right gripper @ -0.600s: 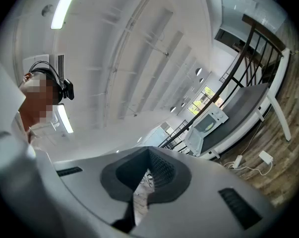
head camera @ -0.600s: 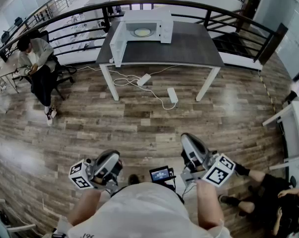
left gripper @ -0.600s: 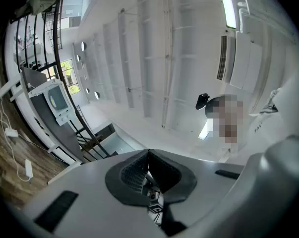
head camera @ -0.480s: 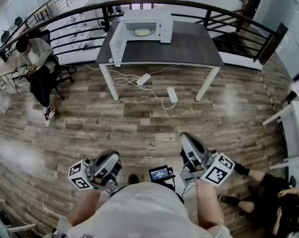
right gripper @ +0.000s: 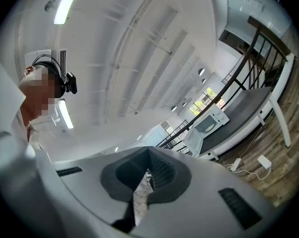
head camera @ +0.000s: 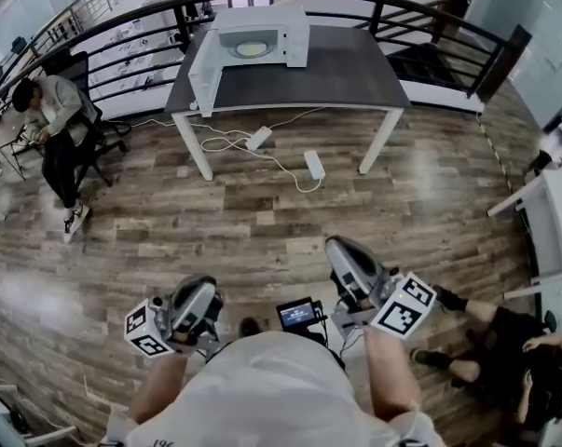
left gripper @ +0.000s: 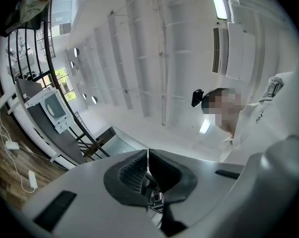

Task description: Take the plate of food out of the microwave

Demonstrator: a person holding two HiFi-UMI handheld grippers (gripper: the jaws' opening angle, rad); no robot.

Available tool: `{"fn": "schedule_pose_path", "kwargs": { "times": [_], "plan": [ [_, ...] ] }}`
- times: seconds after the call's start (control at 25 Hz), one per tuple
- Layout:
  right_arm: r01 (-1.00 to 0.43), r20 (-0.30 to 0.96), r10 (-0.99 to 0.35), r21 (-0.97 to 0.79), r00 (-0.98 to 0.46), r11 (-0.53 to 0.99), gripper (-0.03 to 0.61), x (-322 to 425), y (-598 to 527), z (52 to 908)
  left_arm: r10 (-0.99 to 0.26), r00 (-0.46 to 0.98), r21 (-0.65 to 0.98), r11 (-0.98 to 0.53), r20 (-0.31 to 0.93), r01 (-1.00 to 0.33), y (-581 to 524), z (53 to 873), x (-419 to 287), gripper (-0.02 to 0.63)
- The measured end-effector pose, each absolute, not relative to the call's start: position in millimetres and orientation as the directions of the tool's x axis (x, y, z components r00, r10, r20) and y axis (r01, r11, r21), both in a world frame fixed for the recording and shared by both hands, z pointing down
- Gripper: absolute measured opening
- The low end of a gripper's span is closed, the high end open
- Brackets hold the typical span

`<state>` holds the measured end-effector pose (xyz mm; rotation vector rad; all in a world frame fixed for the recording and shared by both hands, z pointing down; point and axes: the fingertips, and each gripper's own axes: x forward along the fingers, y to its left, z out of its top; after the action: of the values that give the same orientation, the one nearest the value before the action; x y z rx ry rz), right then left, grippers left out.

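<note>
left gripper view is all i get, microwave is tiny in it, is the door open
Observer: Yes. The head view shows the microwave with its door swung wide to the left.
Operator: anything inside it
Observer: A plate sits inside the cavity.
Operator: right side holding anything
Observer: No. The right gripper is shut and empty.
</note>
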<state>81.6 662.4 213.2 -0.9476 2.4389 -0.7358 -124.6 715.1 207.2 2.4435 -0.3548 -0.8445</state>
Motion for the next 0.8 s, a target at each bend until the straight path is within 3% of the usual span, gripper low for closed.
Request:
{"fn": "schedule_pose_path", "kwargs": {
  "times": [0.4, 0.8],
  "plan": [
    [-0.496, -0.179, -0.72, -0.613, -0.67, 0.615, -0.009, 87.2, 662.0, 216.4, -0.329, 0.799, 0.528, -0.849, -0.502, -0.018, 722.2, 200.5, -104.2, 0.032],
    [-0.509, -0.161, -0.727, -0.615, -0.668, 0.603, -0.009, 92.8, 659.5, 223.7, -0.362, 0.794, 0.563, -0.826, -0.488, -0.031, 714.7, 208.7, -101.8, 0.032]
  ]
}}
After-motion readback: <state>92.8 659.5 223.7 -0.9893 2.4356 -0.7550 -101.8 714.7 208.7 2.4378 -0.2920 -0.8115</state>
